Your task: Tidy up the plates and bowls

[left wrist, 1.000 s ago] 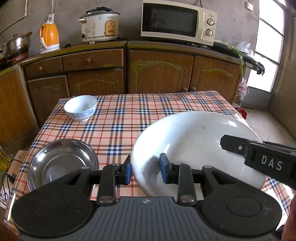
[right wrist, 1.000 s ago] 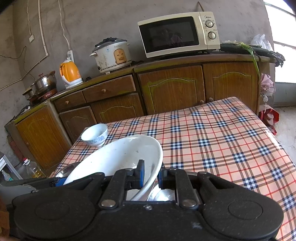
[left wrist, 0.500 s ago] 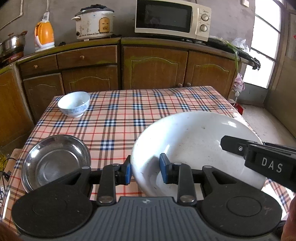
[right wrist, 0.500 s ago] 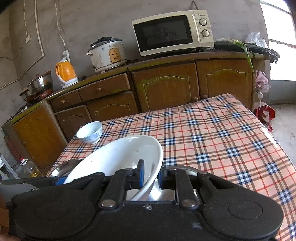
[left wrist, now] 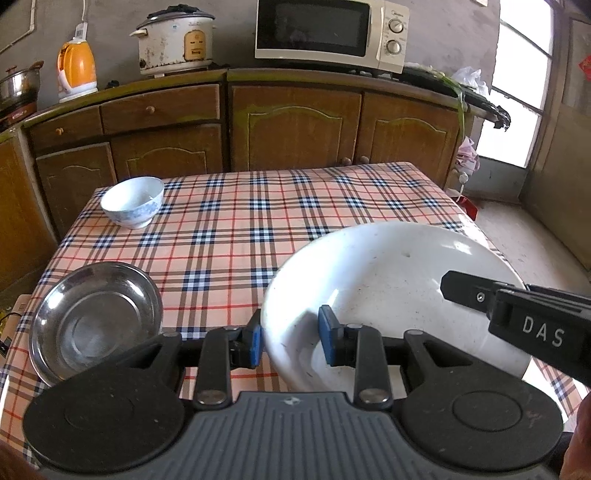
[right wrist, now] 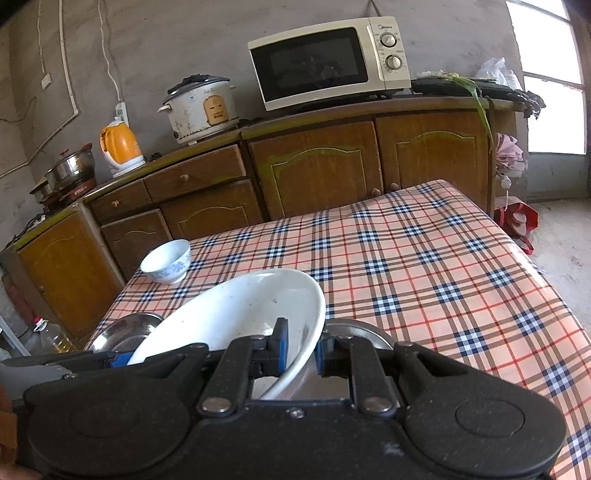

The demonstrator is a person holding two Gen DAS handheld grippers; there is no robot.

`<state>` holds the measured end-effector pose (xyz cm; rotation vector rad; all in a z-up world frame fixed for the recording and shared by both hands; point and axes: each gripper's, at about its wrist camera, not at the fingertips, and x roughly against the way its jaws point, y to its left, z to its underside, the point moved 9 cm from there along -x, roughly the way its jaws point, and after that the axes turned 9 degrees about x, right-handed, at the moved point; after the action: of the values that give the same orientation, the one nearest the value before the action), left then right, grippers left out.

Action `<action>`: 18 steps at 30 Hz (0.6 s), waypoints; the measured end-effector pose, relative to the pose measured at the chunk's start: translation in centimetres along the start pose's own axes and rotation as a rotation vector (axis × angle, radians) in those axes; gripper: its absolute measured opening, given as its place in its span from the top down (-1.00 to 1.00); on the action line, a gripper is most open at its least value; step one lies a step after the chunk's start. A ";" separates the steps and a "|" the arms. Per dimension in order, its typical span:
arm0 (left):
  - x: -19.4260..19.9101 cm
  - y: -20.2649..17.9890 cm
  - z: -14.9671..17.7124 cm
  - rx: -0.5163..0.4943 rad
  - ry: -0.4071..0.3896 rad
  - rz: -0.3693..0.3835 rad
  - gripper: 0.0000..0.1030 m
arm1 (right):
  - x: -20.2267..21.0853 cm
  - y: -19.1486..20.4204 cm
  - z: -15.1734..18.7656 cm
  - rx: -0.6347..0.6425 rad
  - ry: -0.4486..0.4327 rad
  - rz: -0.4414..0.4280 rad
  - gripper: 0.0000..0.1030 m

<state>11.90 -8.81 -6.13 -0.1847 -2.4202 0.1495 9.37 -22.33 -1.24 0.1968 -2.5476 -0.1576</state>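
left gripper clamped on the near rim of the large white plate, one blue pad outside the rim, the other inside the dish. right gripper pinched on the opposite rim of the same white plate, pads pressed to either side of the thin edge. plate held between the two, tilted, above the near right part of the checked tablecloth. seen from the right wrist, a second steel dish just beyond and under the plate's edge; contact between them impossible to tell. steel bowl resting at the near left of the table, beside the left gripper. small white bowl with blue pattern standing upright at the far left corner, well apart from the rest. behind the table: wooden cabinets, with microwave, rice cooker and orange kettle on top.
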 end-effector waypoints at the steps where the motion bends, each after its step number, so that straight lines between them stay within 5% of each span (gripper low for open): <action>1: 0.0 -0.1 0.1 -0.001 0.001 0.002 0.41 | 0.0 -0.1 0.1 -0.002 0.001 0.002 0.63; 18: -0.9 -1.3 1.0 -0.026 0.028 0.019 0.41 | -0.1 -1.9 1.3 -0.037 0.018 0.021 0.63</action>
<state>11.80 -10.35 -7.30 -0.2209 -2.3943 0.1230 8.89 -24.11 -2.67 0.1559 -2.5258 -0.1942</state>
